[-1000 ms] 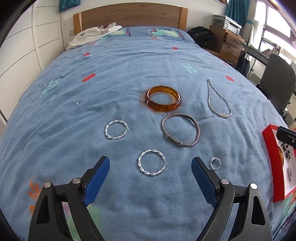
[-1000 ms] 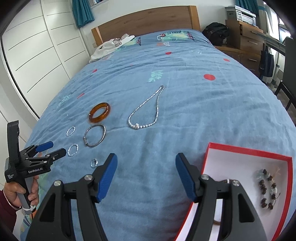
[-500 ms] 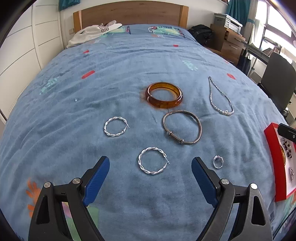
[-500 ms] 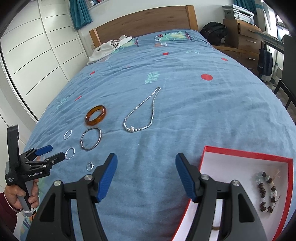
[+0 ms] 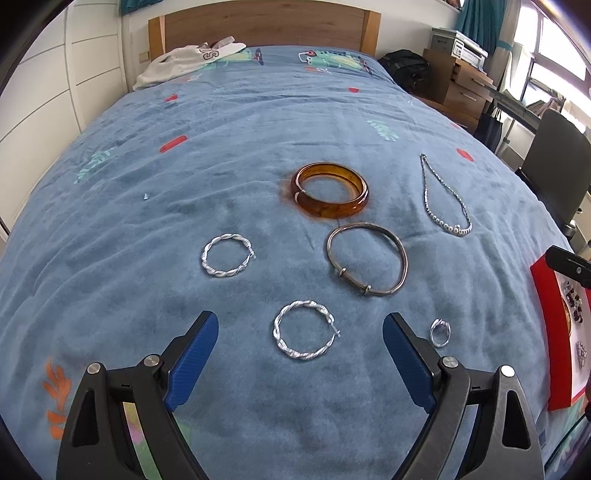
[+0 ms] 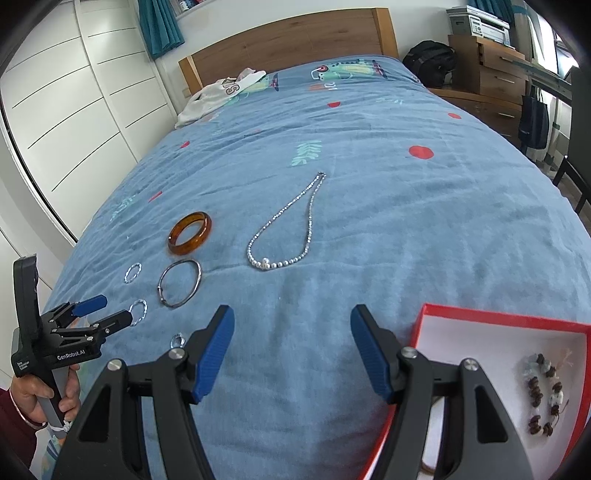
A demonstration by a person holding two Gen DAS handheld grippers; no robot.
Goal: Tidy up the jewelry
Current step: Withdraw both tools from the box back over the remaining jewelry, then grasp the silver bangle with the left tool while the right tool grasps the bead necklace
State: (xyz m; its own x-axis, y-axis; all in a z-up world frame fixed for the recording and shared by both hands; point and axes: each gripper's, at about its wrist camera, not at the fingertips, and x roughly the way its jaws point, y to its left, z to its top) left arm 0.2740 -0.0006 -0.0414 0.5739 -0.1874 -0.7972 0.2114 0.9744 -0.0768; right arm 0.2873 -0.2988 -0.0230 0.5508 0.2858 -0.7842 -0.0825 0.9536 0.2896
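Observation:
Jewelry lies on a blue bedspread (image 5: pixel 229 155). My left gripper (image 5: pixel 300 334) is open, its fingers on either side of a twisted silver hoop (image 5: pixel 303 335). A second hoop (image 5: pixel 226 255), an amber bangle (image 5: pixel 330 196), a silver bangle (image 5: pixel 367 265), a small ring (image 5: pixel 440 332) and a pearl necklace (image 5: pixel 445 199) lie beyond. My right gripper (image 6: pixel 291 343) is open and empty, left of a red box (image 6: pixel 498 317) holding a beaded bracelet (image 6: pixel 543 395). The necklace also shows in the right wrist view (image 6: pixel 291 232).
A white garment (image 5: pixel 188 61) lies by the wooden headboard (image 5: pixel 266 26). White wardrobe doors (image 6: pixel 74 110) stand on the left. A dresser (image 6: pixel 487 70), a black bag (image 6: pixel 428 62) and a chair (image 5: pixel 554 166) stand right of the bed.
My left gripper has moved slightly forward and down toward the near silver hoop. My right gripper has shifted a little; both stay open.

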